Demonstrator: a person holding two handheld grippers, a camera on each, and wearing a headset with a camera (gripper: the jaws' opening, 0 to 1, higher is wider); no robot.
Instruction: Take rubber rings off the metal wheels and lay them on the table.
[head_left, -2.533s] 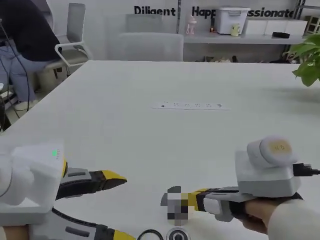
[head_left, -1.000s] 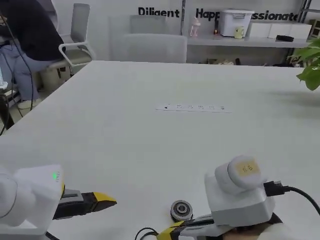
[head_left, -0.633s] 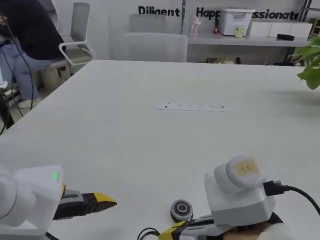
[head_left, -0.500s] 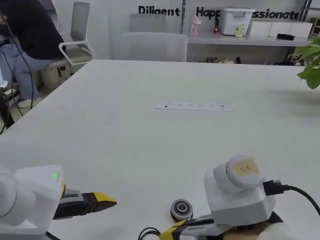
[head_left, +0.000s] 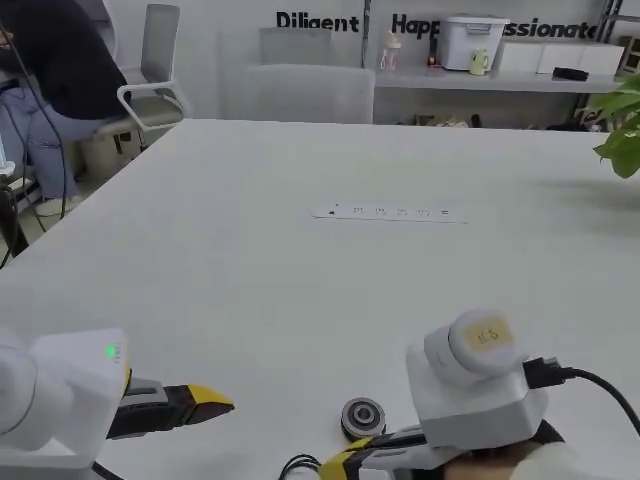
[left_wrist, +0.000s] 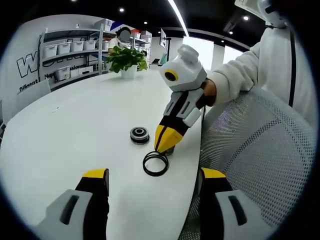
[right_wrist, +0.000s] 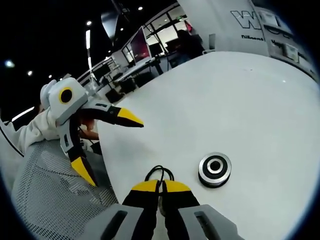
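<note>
Rubber ring (left_wrist: 146, 165) lies beside metal wheel (left_wrist: 139, 135).

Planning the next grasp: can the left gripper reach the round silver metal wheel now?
Probably yes. The left gripper is open and faces the wheel; the black rubber ring lies flat between, and the right gripper pinching it crowds the path.

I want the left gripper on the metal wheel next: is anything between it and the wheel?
Yes. In the left gripper view the rubber ring lies between the open left gripper and the metal wheel. The right gripper, shut on that ring, reaches in just beside the wheel.
</note>
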